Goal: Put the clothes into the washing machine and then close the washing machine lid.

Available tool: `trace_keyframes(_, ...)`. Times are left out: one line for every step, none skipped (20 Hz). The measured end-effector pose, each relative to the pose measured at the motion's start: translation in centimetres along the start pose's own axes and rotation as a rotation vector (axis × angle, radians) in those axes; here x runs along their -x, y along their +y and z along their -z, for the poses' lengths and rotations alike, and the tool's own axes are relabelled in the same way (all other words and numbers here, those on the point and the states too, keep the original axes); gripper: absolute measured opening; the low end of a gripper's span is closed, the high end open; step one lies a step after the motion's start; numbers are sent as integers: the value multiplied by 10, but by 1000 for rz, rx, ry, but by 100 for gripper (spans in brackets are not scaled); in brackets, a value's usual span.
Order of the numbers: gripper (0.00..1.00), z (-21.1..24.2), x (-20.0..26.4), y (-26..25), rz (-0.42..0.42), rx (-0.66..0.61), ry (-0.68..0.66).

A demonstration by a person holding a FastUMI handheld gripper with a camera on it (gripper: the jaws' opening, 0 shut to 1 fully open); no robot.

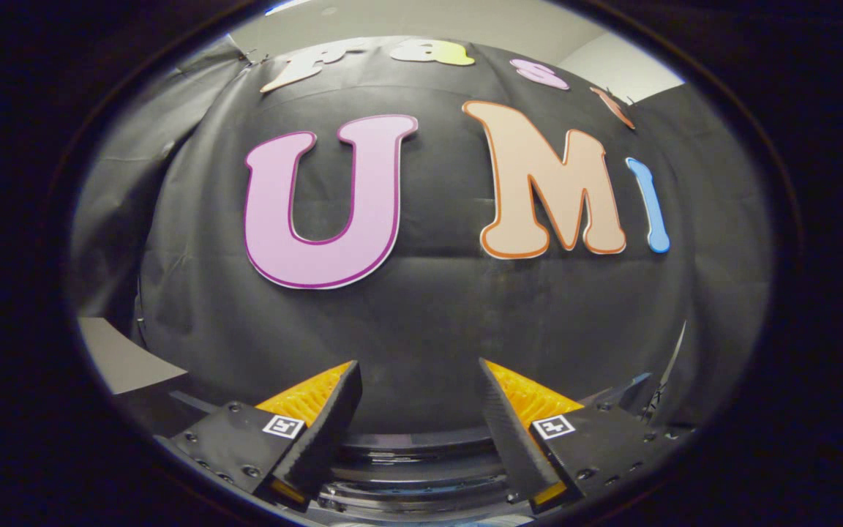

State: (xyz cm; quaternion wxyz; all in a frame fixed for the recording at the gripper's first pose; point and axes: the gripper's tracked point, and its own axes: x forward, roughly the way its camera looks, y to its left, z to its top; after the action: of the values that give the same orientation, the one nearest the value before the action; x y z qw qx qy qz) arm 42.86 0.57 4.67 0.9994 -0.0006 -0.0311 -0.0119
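Dark round washing machine (414, 468) below spread tool (418, 380)

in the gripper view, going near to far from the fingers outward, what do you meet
hand-held gripper, its fingers spread apart with nothing between them → dark rounded rim of what may be the washing machine low between them → black cloth wall beyond → pale wall above the cloth

Gripper (418, 380) fingers spread, gap empty; cloth wall (421, 322) blocks ahead; washing machine rim (421, 468) below.
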Motion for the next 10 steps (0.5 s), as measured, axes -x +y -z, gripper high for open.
trace_keyframes(97,0,3,-1,0,2,-5)
trace_keyframes(97,0,6,-1,-1,2,1)
trace_keyframes(97,1,9,-1,-1,3,4)
trace_keyframes(97,1,13,-1,-2,6,5)
trace_keyframes(97,0,17,-2,-2,6,-1)
trace_keyframes(97,0,19,-2,-1,5,-6)
trace_keyframes(97,0,22,-3,2,3,-10)
trace_keyframes(97,1,24,-3,5,4,-13)
trace_keyframes(97,0,25,-3,6,4,-12)
trace_keyframes(97,-1,24,-4,7,3,-9)
